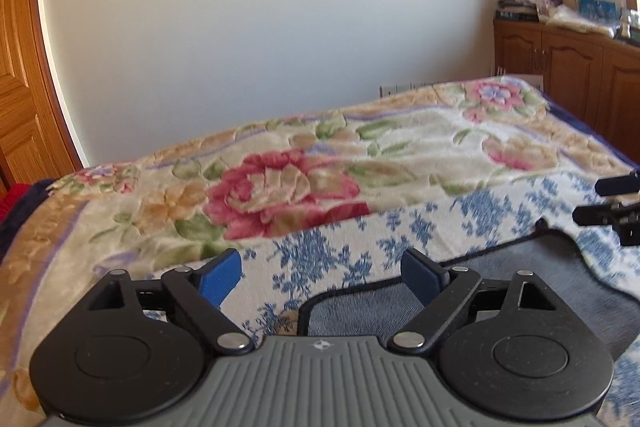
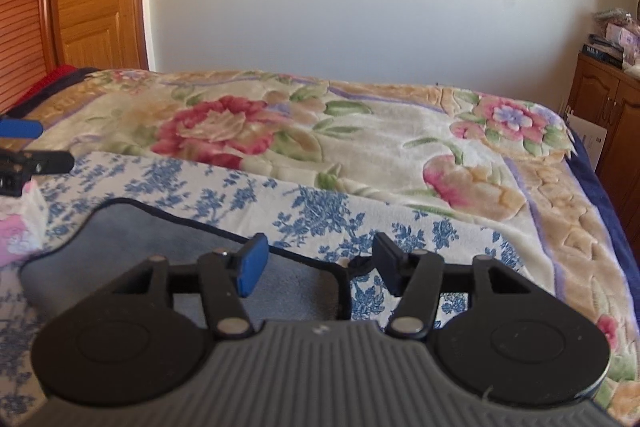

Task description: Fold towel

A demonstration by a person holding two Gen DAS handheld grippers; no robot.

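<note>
We are viewing the towel (image 1: 500,279) low in both frames — a blue-grey terry piece with a dark bound hem, lying flat on a white cloth with blue flowers (image 1: 352,247) that is covering the near part of the bed, with a floral blanket (image 1: 280,183) stretching behind it toward the wall. In the left wrist view the towel is filling the lower right; in the right wrist view it (image 2: 168,239) is sitting lower left to centre. We are judging it light, soft and limp: it is likely to drape and sag from any pinch, and the pile looks grippy rather than slick. The bound hem is looking like the firmest place to hold, so we are favouring the two near corners, one per claw. The left gripper (image 1: 320,277) is hovering with jaws spread wide, nothing between them, over the towel's rounded left corner at lower centre. The right gripper (image 2: 318,269) is likewise spread and empty, its jaws straddling the towel's right corner, where a small dark loop (image 2: 360,263) is showing. Whether either is touching the fabric, we cannot tell. The room above the bed is reading as open toward the upper half of both frames; a wooden cabinet (image 1: 568,67) is standing at right and a pink-and-white object (image 2: 20,227) — unidentified — is lying at the left edge beside the towel.
</note>
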